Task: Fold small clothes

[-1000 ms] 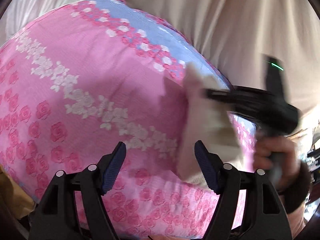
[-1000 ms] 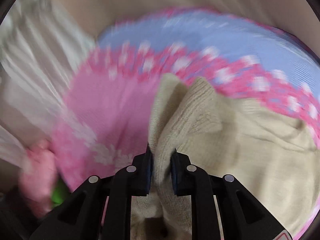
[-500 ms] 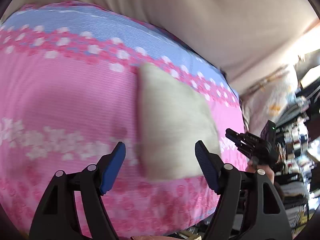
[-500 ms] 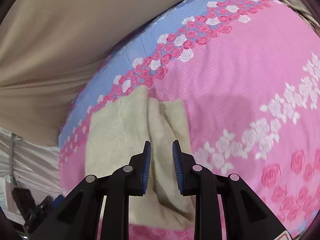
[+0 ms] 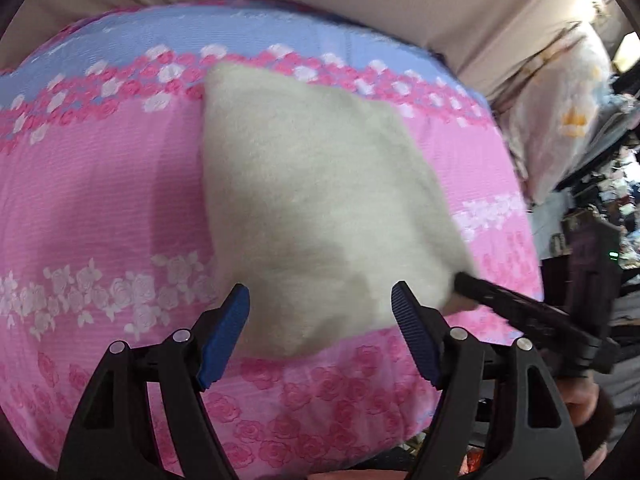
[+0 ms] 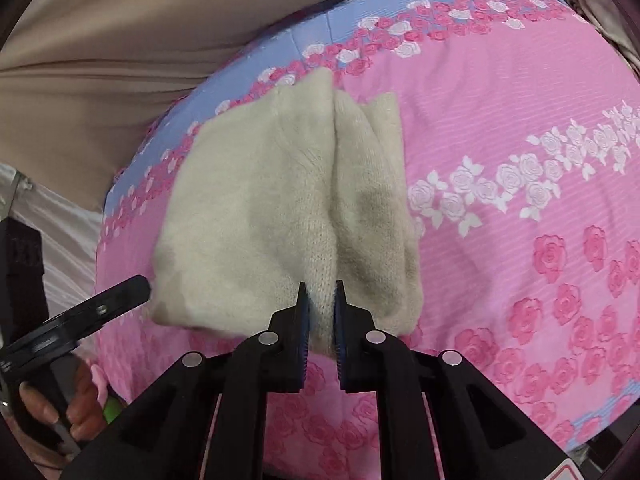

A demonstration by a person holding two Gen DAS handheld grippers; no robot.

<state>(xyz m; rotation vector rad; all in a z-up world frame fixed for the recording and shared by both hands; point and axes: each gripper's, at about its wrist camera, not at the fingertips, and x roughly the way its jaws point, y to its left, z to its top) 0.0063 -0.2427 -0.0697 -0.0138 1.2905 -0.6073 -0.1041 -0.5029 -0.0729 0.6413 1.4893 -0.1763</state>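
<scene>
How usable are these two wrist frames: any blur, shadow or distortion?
Left wrist view: motion-smeared, the cream knit garment and right gripper soft, strong fisheye bulge. Right wrist view: sharper, knit stitches legible, a grey shadow patch on the garment, same fisheye bowing of the pink floral bedcover.

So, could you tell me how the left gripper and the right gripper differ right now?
The left gripper stands wide open above the cream knit garment, holding nothing; the right gripper, whose jaws have just been closing, is pinched on the garment's near edge. Both have black bodies and blue pads, angled down at the pink floral bedcover.
</scene>
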